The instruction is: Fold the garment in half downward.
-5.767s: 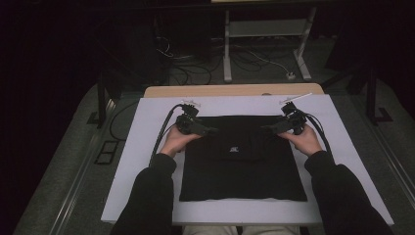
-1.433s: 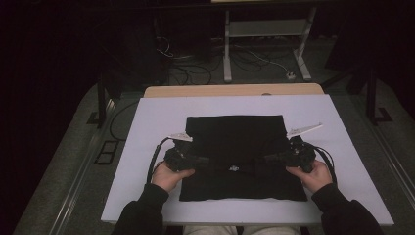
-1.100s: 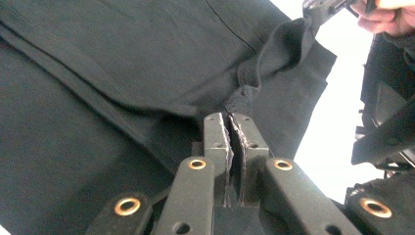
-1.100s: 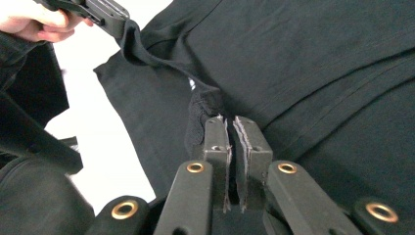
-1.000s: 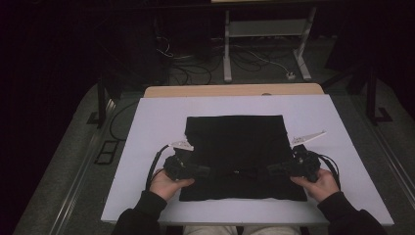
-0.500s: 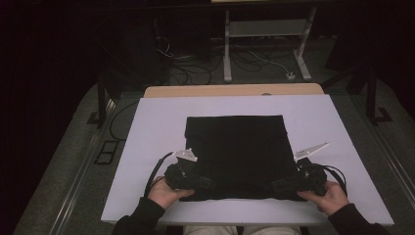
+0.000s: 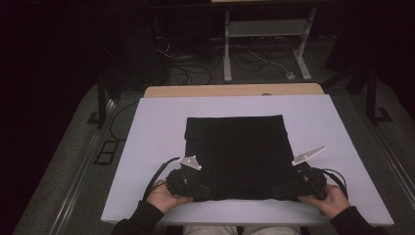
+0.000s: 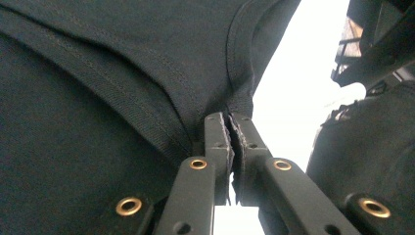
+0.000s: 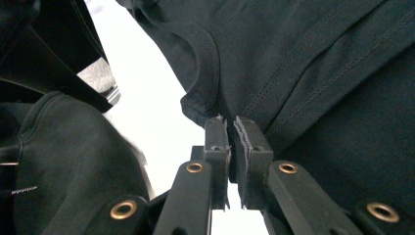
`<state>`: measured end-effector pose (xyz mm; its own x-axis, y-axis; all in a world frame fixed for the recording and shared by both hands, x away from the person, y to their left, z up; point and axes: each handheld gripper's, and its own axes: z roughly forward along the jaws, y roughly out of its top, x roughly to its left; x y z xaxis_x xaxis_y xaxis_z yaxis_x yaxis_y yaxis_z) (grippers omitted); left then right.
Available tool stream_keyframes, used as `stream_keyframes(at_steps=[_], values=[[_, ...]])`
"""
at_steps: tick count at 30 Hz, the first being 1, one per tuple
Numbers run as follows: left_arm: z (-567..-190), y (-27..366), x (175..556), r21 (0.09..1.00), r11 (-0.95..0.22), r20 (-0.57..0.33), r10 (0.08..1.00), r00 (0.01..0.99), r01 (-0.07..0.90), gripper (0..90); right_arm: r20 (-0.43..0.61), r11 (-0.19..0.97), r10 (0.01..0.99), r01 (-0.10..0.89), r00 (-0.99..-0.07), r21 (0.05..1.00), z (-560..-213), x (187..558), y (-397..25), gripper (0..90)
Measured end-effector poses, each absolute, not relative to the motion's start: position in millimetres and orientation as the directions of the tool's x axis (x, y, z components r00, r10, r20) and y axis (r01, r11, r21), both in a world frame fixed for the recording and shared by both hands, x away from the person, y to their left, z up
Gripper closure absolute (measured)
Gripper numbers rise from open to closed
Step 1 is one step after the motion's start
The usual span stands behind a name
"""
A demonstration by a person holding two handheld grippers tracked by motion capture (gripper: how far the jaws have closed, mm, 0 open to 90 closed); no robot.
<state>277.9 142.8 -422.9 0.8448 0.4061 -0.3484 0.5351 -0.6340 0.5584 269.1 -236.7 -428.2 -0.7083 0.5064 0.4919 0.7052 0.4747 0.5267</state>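
Black garment (image 7: 238, 156): flat on white table cover (image 7: 147, 132), folded to a near-square panel, centred left to right, near edge close to the near edge of the table.

Left gripper (image 7: 199, 190): at near left corner of garment, held in left hand (image 7: 164, 197). Jaws pressed together, clamped on garment hem; in left gripper view, seamed edge (image 8: 240, 58) of cloth pinched between the two pads, fabric spreading up and left from the tips, white cover at right.

Right gripper (image 7: 281, 191): at near right corner of garment, held in right hand (image 7: 333, 201). Jaws likewise together, clamped on hem; in right gripper view, rounded stitched edge (image 9: 208, 63) gripped at the tips, fabric spreading up and right, white cover at left.

Both grippers pointed inward along the near edge, well apart from each other, garment between them. Far edge of garment square to the table.
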Motion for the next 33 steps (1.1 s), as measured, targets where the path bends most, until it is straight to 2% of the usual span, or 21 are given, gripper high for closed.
stream_keyframes(at_steps=[8, 14, 21, 24, 30, 33], values=[[-425, 142, 277, 0.538, -0.654, -0.348, 0.402, 0.847, 0.532, 82.6, 0.495, 0.484, 0.504, 0.707, -0.707, 0.516, -430, 268, -235, 81.4], [-423, 142, 274, 0.534, -0.683, -0.309, 0.392, 0.867, 0.499, 69.4, 0.484, 0.497, 0.498, 0.694, -0.720, 0.521, -428, 265, -235, 76.8], [-418, 144, 270, 0.552, -0.670, -0.285, 0.407, 0.868, 0.496, 49.9, 0.421, 0.510, 0.528, 0.672, -0.738, 0.537, -424, 258, -232, 54.6], [-415, 145, 265, 0.577, -0.670, -0.210, 0.431, 0.877, 0.467, 36.9, 0.381, 0.511, 0.543, 0.655, -0.748, 0.557, -421, 254, -229, 42.7], [-411, 152, 268, 0.601, -0.623, -0.247, 0.452, 0.857, 0.502, 18.1, 0.351, 0.492, 0.550, 0.633, -0.758, 0.597, -413, 252, -224, 18.3], [-408, 158, 269, 0.625, -0.595, -0.266, 0.447, 0.854, 0.506, 12.0, 0.334, 0.470, 0.563, 0.625, -0.756, 0.624, -407, 253, -225, 11.6]])
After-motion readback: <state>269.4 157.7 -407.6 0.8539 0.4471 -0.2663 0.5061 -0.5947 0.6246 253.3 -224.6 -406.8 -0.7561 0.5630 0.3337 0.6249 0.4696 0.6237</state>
